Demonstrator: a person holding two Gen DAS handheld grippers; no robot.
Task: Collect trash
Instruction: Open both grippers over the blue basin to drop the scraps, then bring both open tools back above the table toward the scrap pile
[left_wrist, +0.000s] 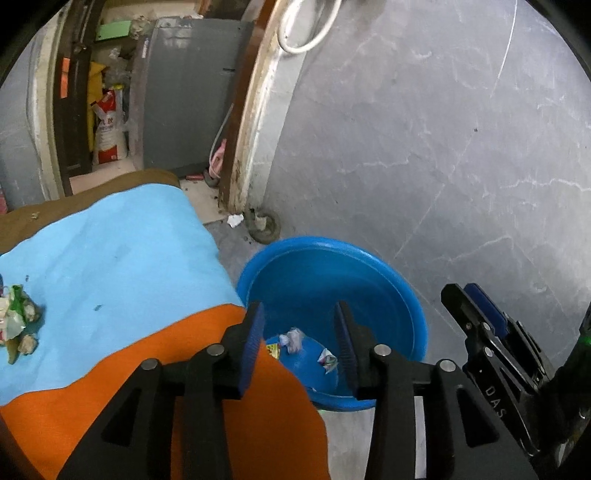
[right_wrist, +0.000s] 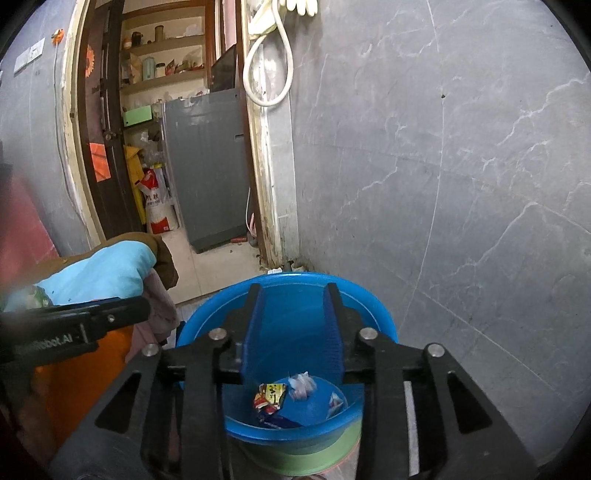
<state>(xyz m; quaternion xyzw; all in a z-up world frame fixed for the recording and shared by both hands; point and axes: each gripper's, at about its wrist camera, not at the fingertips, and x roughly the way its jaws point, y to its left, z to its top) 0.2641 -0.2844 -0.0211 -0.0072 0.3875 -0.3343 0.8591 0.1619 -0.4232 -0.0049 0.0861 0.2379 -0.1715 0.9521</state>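
Crumpled wrappers and paper scraps lie in a small heap on a light blue cloth at the far left of the left wrist view, well apart from both tools. This is the trash not yet collected. More trash already lies in the bottom of a blue plastic basin standing on the floor by a grey marbled wall: a red and yellow snack wrapper, a crumpled white paper, and a smaller scrap to its right. The right gripper hangs directly over the basin, its blue-padded jaws apart with nothing between them. The left gripper hovers at the basin's near edge, above an orange cloth that overlaps the blue one; its jaws are also apart and empty. Judging from this, a drop into the basin looks complete and the work is between pieces. The next move likely calls for the left gripper to swing left across the cloth to the heap, lower its jaws around one wrapper, and close gently without catching the fabric beneath. Beyond, an open doorway shows shelves and a grey appliance.
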